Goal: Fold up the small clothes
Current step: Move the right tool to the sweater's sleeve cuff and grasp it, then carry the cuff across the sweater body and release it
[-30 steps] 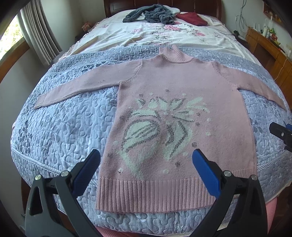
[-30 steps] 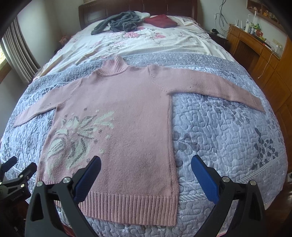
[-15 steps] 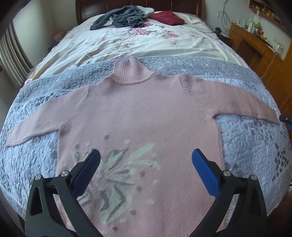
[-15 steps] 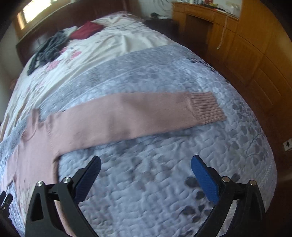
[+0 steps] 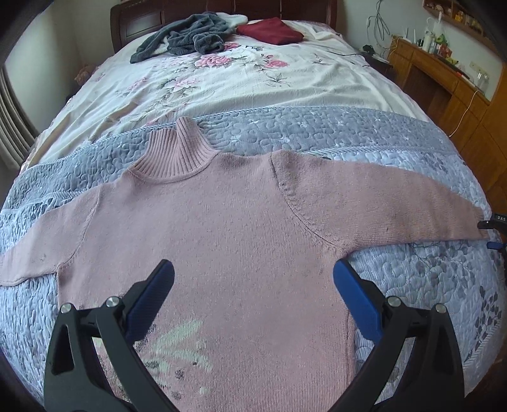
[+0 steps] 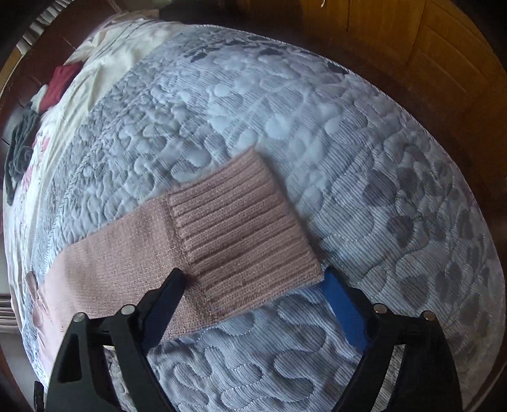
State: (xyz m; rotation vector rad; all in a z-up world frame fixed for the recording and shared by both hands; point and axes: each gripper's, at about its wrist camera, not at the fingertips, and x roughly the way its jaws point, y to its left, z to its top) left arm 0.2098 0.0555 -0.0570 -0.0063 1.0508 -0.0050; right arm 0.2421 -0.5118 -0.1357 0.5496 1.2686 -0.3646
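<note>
A pink knitted sweater with a ribbed turtleneck lies flat, front up, on a grey quilted blanket, both sleeves spread out sideways. My left gripper hovers open over the chest, nothing between its blue pads. In the right wrist view the ribbed cuff of the right sleeve fills the middle. My right gripper is open and straddles the cuff's near edge, one finger on the sleeve side, the other at the cuff's outer corner. A bit of the right gripper shows at the sleeve end in the left wrist view.
Beyond the quilt lies a floral sheet with a grey garment and a dark red one near the headboard. A wooden cabinet stands along the bed's right side, close to the mattress edge.
My left gripper has moved forward from the hem up over the chest. My right gripper has swung out to the right sleeve and dropped close onto its cuff. Both have stayed open.
</note>
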